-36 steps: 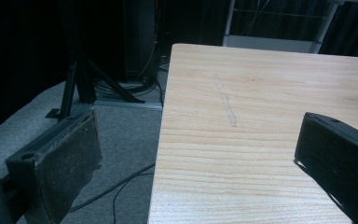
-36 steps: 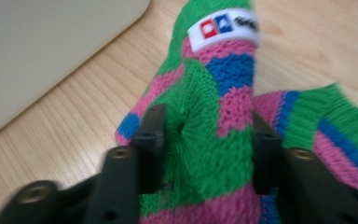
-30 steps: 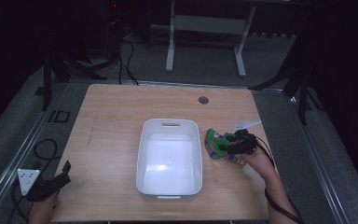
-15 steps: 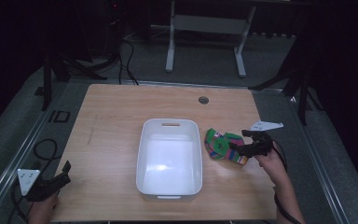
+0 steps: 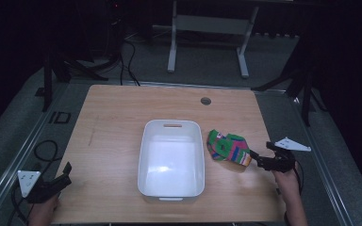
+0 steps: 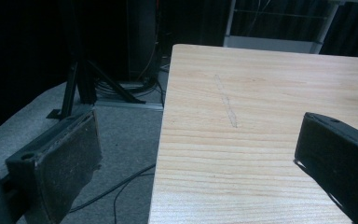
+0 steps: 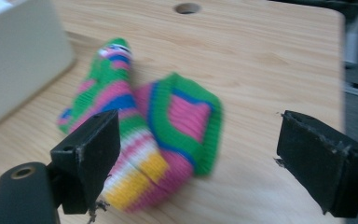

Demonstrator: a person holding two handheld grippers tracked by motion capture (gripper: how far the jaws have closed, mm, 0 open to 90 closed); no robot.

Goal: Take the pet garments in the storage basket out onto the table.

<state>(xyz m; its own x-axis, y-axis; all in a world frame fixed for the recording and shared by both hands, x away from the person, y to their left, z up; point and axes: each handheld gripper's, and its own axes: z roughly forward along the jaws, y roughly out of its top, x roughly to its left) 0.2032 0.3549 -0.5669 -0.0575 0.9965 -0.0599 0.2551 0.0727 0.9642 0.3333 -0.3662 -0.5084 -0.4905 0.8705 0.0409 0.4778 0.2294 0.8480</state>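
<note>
In the right gripper view, the striped knitted sock in green, pink, blue and yellow point(image 7: 144, 135) is blurred, so its stitches and edges smear. Its near end is partly hidden behind the left black jaw of the right tool point(image 7: 196, 163), whose jaws stand wide apart and are cut off by the bottom edge. The white plastic tub point(image 7: 18, 60) is cropped by the top and left edges there.

In the left gripper view, the left tool point(image 6: 200, 163) has both jaws cut by the frame, and the pale wooden tabletop point(image 6: 261, 116) runs off the right and bottom edges.

In the high view, both forearms leave at the bottom edge.
</note>
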